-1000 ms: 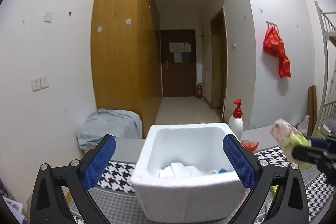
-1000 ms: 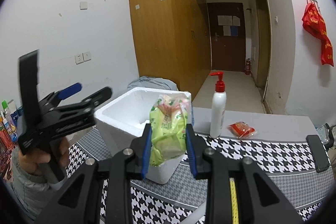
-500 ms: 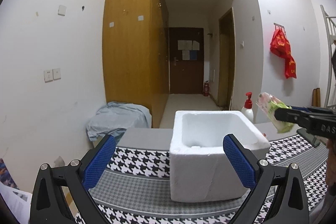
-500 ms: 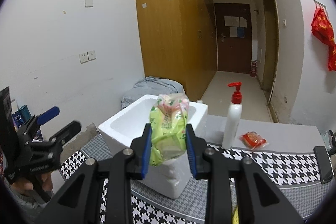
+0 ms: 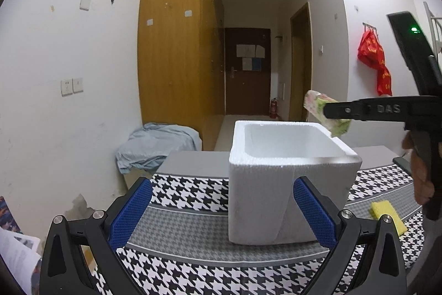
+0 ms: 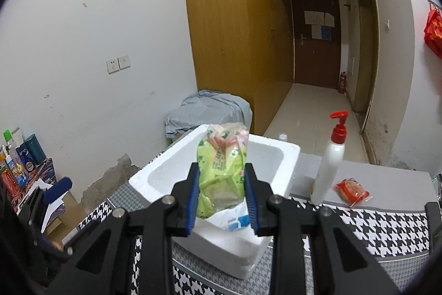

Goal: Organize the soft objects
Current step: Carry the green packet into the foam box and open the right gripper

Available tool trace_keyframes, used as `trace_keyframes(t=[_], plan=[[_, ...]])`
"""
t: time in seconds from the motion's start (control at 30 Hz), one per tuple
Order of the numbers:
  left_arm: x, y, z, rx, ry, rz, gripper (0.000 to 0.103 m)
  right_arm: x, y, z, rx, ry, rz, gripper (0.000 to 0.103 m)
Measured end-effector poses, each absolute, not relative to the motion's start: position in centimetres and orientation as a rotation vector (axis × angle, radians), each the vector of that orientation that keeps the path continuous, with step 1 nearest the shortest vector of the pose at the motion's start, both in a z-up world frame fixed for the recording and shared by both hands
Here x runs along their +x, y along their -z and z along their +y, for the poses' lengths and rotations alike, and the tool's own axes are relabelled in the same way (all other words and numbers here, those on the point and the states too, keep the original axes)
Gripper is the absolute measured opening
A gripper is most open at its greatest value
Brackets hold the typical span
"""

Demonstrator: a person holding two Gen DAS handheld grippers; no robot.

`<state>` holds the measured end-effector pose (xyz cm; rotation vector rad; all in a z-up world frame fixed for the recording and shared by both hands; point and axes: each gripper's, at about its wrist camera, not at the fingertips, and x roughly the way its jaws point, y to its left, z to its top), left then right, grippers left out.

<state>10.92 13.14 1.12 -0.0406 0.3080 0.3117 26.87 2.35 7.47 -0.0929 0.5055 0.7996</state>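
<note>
R gripper clamps green snack bag above white foam box — L gripper wide open, empty, near box front. Yellow sponge on houndstooth mat.

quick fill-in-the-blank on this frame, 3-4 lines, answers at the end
1. The right gripper is shut on a green ____.
2. The packet hangs above the white foam ____.
3. The left gripper has its jaws ____.
4. The pump bottle has a ____ top.

Answers: packet; box; open; red
</note>
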Motion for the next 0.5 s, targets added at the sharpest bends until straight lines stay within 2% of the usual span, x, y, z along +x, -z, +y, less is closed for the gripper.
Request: trace_keyframes(t=[0.23, 0.3, 0.33, 0.37, 0.43, 0.5], plan=[[10.3, -0.5, 13.5, -0.048, -0.326, 0.309, 0.102, 27.1, -7.1, 4.3, -0.134, -0.809, 0.521, 0.035], [10.2, -0.2, 13.8, -0.052, -0.337, 0.314, 0.102, 27.3, -7.0, 4.7, -0.139, -0.812, 0.527, 0.038], [10.1, -0.1, 14.0, -0.055, -0.342, 0.315, 0.102, 27.4, -7.0, 4.9, -0.145, -0.815, 0.531, 0.046], [10.0, -0.1, 14.1, -0.060, -0.344, 0.316, 0.102, 27.4, -7.0, 5.2, -0.154, -0.822, 0.532, 0.061], [9.8, 0.0, 14.4, -0.075, -0.350, 0.316, 0.102, 27.4, -6.9, 5.4, -0.156, -0.835, 0.522, 0.075], [9.7, 0.2, 14.7, -0.090, -0.352, 0.319, 0.102, 27.4, -6.8, 5.4, -0.150, -0.834, 0.528, 0.078]])
